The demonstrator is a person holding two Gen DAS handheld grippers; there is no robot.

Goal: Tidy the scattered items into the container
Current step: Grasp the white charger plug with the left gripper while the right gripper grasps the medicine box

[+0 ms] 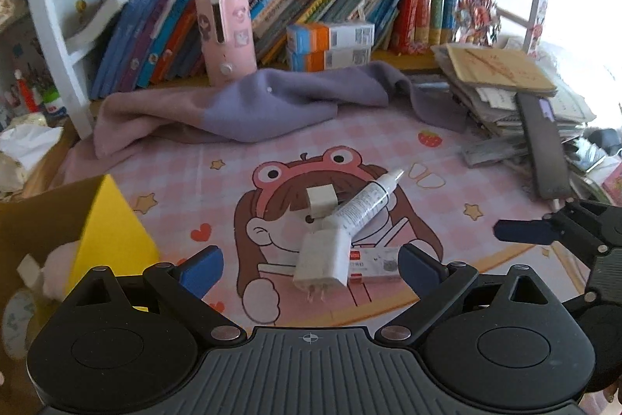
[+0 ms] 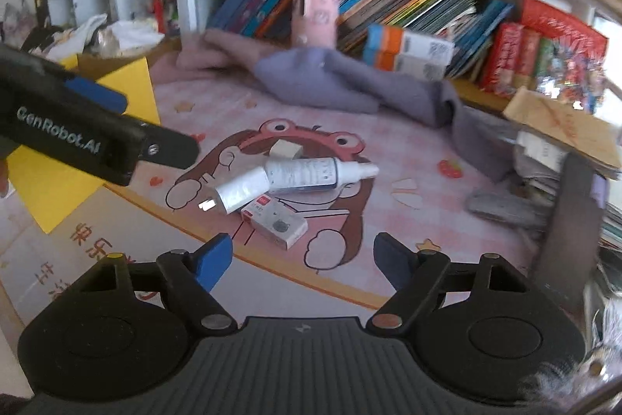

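Note:
On the pink cartoon mat lie a white charger plug (image 1: 322, 261) (image 2: 243, 190), a white spray bottle (image 1: 365, 203) (image 2: 311, 173), a small white box with a red label (image 1: 375, 265) (image 2: 274, 223) and a small cream cube (image 1: 319, 200) (image 2: 285, 149), all in a loose pile. My left gripper (image 1: 311, 269) is open and empty, its jaws on either side of the plug and just short of it. My right gripper (image 2: 303, 259) is open and empty, near the small box. A cardboard box with yellow flaps (image 1: 112, 224) (image 2: 128, 84) stands at the left with soft items inside.
A purple and pink cloth (image 1: 248, 104) lies behind the pile. Books fill the shelf (image 1: 311, 10) at the back, with a pink device (image 1: 227, 34) leaning there. A stack of papers and a dark bar (image 1: 540, 146) sit at the right.

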